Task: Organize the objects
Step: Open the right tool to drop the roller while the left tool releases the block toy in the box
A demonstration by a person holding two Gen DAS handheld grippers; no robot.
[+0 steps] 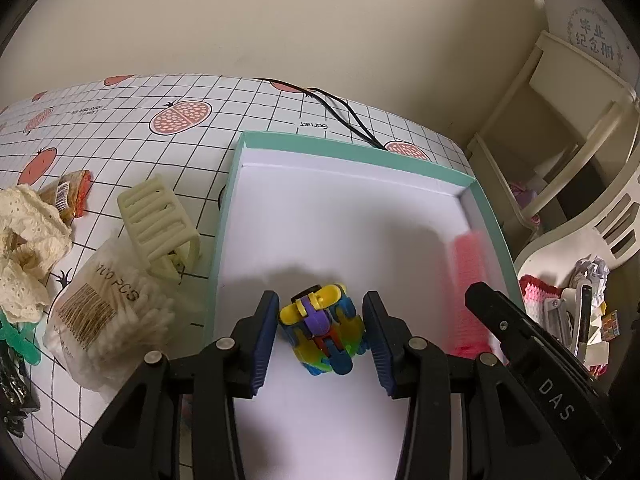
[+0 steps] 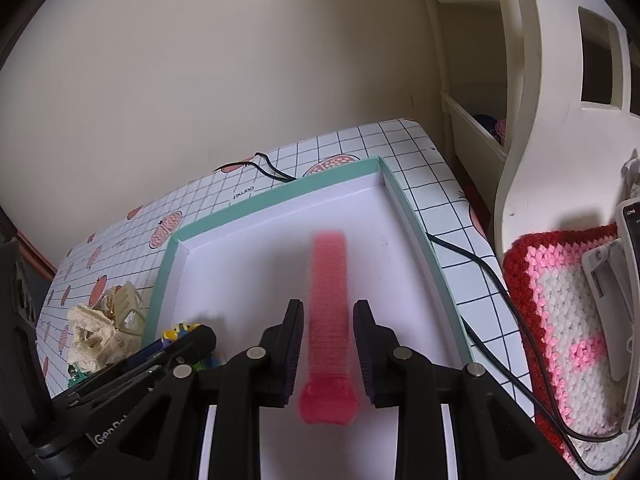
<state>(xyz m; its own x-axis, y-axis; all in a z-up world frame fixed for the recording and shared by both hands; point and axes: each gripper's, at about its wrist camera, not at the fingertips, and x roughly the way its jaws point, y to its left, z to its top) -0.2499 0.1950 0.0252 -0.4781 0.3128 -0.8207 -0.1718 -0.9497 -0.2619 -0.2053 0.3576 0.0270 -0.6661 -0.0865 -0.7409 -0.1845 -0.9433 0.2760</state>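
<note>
A multicolour plastic toy (image 1: 320,332) sits low in the teal-rimmed white box (image 1: 352,148), with my left gripper (image 1: 322,340) shut on it, a blue pad pressing each side. In the right wrist view, a long pink ribbed strip (image 2: 329,280) appears motion-blurred over the box floor (image 2: 248,264). My right gripper (image 2: 328,344) is open, with a gap between the strip and each finger. The same pink strip (image 1: 470,288) shows blurred by the box's right wall in the left wrist view. The left gripper's body (image 2: 172,356) hides most of the toy in the right view.
Left of the box on the gridded tablecloth lie a cream hair claw (image 1: 160,220), a bag of cotton swabs (image 1: 108,320), a lace cloth (image 1: 28,236) and a snack wrapper (image 1: 68,196). A black cable (image 1: 344,116) runs behind the box. A crocheted mat (image 2: 560,320) and cream shelf (image 1: 560,120) stand to the right.
</note>
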